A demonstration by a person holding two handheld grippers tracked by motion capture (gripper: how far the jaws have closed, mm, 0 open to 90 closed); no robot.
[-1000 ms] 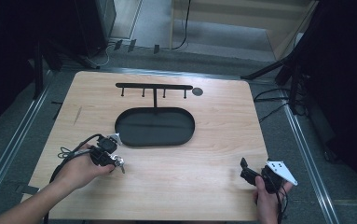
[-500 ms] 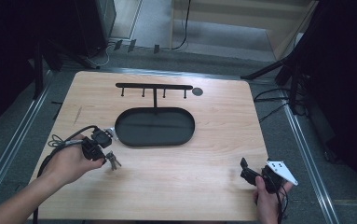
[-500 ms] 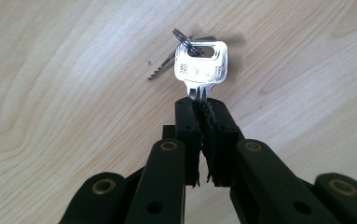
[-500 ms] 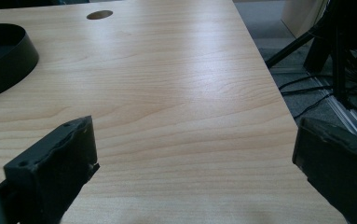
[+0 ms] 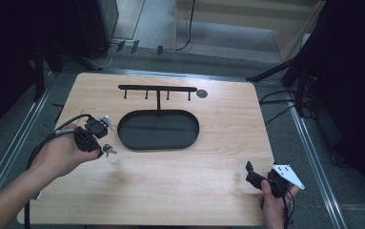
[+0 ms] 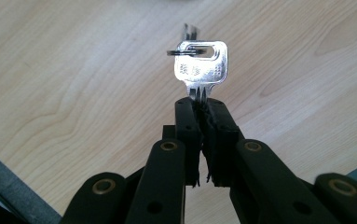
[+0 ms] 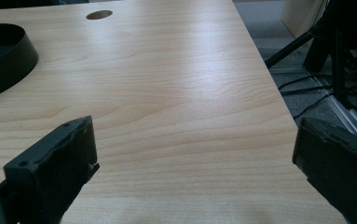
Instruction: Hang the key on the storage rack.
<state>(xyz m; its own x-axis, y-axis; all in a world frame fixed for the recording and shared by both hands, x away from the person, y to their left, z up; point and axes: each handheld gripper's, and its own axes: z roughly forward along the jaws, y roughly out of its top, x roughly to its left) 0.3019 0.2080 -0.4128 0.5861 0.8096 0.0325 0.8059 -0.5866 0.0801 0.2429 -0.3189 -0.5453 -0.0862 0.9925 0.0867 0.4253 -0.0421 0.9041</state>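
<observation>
Small silver flat metal key [image 6: 200, 63] bore stamped characters, unreadable. Left gripper [image 6: 203, 105] clamped key blade, head at 12 o'clock. Right gripper [image 7: 192, 154] jaws wide apart, level over light wooden table [image 7: 176, 84].

Holding a key [image 6: 200, 65] by its blade in the left gripper [image 6: 202, 105], above the table [image 5: 170, 181]. Sitting just right of that gripper: a tray [image 5: 158, 130], a hook rack [image 5: 157, 88] behind it. Resting well right: the right gripper [image 5: 258, 176], near the table's front edge.

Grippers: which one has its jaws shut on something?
The left gripper: its jaws pinch the blade of a silver key with a ring through its head. The right gripper stands wide open over bare table.
</observation>
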